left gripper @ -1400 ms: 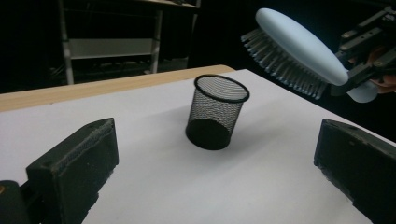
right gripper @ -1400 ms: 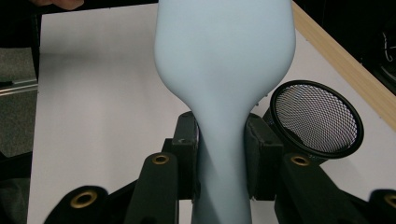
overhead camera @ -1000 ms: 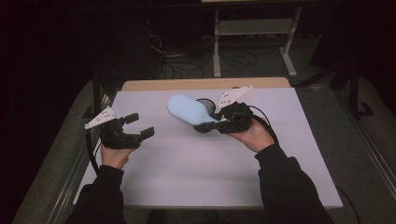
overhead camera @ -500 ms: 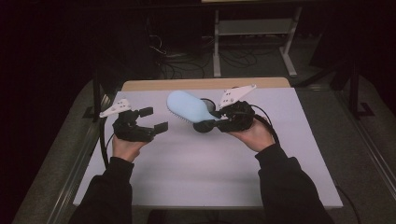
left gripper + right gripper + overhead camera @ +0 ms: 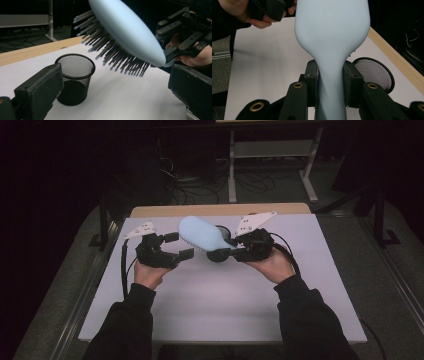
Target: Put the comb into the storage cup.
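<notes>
A pale blue hairbrush [image 5: 200, 234] with a smooth oval back and dark bristles [image 5: 117, 56] pointing down toward the white table [image 5: 225, 305] is held above the tabletop. Its narrow handle [image 5: 330, 82] is pinched between the jaws of the right gripper [image 5: 239, 248], with the head sticking out toward the left gripper [image 5: 179, 246]. The left gripper's jaws are spread wide, nothing between them, just beside the brush head. A black mesh cup [image 5: 74, 78] is seen standing upright on the table under the brush; nothing is made out inside it.
</notes>
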A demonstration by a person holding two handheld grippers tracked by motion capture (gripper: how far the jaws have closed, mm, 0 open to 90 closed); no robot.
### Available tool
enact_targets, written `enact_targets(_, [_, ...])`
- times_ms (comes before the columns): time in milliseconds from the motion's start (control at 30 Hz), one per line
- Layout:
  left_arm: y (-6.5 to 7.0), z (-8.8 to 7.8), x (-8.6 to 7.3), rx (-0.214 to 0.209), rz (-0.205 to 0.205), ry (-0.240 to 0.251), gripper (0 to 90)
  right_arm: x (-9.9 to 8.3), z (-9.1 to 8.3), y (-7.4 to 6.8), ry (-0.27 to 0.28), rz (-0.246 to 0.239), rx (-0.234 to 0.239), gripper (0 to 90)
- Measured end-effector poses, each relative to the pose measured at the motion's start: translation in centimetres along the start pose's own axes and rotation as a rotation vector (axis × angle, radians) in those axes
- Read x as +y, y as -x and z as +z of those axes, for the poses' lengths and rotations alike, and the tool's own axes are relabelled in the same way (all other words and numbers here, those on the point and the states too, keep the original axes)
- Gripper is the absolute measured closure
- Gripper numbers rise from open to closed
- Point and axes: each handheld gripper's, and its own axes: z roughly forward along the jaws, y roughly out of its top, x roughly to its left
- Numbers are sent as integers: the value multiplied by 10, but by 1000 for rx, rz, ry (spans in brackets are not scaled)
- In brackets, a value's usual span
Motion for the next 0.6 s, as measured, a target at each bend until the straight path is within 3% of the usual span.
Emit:
enact_targets(333, [3, 11, 3, -30, -6, 4, 2, 3, 6, -3, 0, -13, 3, 681])
enact_targets(600, [3, 9, 4, -51, -18, 33, 49, 8, 19, -8, -1, -31, 15, 681])
